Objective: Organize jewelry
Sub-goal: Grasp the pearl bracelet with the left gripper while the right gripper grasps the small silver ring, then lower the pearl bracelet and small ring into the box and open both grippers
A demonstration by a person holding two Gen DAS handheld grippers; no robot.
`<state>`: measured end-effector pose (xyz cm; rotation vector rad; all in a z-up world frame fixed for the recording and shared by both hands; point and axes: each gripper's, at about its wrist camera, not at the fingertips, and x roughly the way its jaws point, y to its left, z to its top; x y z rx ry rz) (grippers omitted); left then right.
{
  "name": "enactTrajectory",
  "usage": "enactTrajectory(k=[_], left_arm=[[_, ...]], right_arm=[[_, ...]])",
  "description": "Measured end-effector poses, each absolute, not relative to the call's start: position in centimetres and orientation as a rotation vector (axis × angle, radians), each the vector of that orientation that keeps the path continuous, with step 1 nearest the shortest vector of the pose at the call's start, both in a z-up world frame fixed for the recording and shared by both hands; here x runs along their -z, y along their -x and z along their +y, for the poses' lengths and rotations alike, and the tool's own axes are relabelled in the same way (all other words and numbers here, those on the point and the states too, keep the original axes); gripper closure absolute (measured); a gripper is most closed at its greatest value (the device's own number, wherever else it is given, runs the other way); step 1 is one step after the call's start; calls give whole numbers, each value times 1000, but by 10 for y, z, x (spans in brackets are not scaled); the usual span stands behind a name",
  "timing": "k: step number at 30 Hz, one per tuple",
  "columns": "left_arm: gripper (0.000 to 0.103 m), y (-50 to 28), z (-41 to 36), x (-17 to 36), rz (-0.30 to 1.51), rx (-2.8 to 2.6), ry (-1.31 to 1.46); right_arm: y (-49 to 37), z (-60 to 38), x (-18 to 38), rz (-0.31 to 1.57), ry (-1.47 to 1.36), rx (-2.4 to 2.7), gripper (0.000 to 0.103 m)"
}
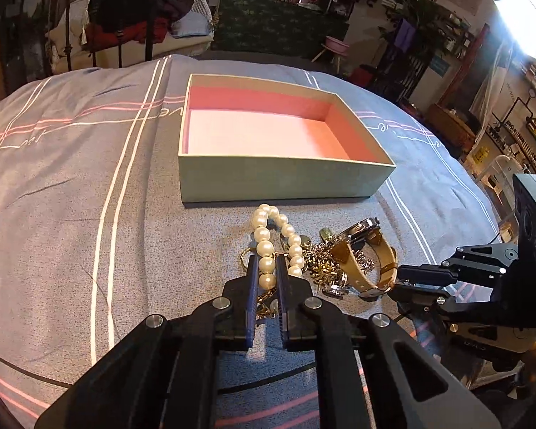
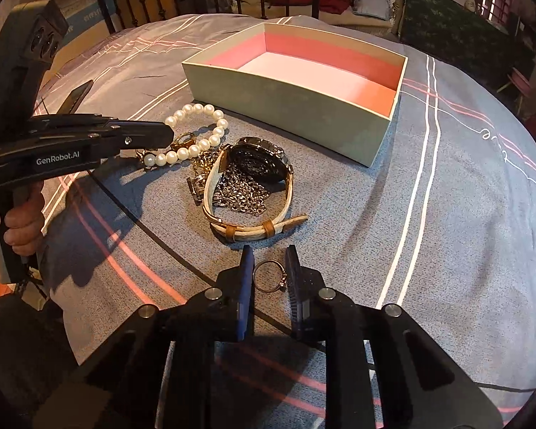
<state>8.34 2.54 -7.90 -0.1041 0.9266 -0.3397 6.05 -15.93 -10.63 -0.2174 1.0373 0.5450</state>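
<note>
right wrist alone shows ring (image 2: 269, 276) between jaws.

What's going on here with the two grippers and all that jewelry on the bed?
A person is sorting jewelry into an open box that is empty so far. The left gripper is shut on a pearl bracelet at the edge of the pile. The right gripper is closed around a small ring lying on the bedspread. A wristwatch and tangled chains remain on the bedspread.
</note>
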Motion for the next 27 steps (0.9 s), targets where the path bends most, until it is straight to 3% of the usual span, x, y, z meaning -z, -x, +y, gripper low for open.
enactTrajectory(k=[18,27], left_arm=[[94,-87,12,15,800,315,32],[94,-116,8,-6,743,295,10]], right_arm=[[-63,-165,49,865,211,-547,84],[-105,-164,28,810,178,-534,84]])
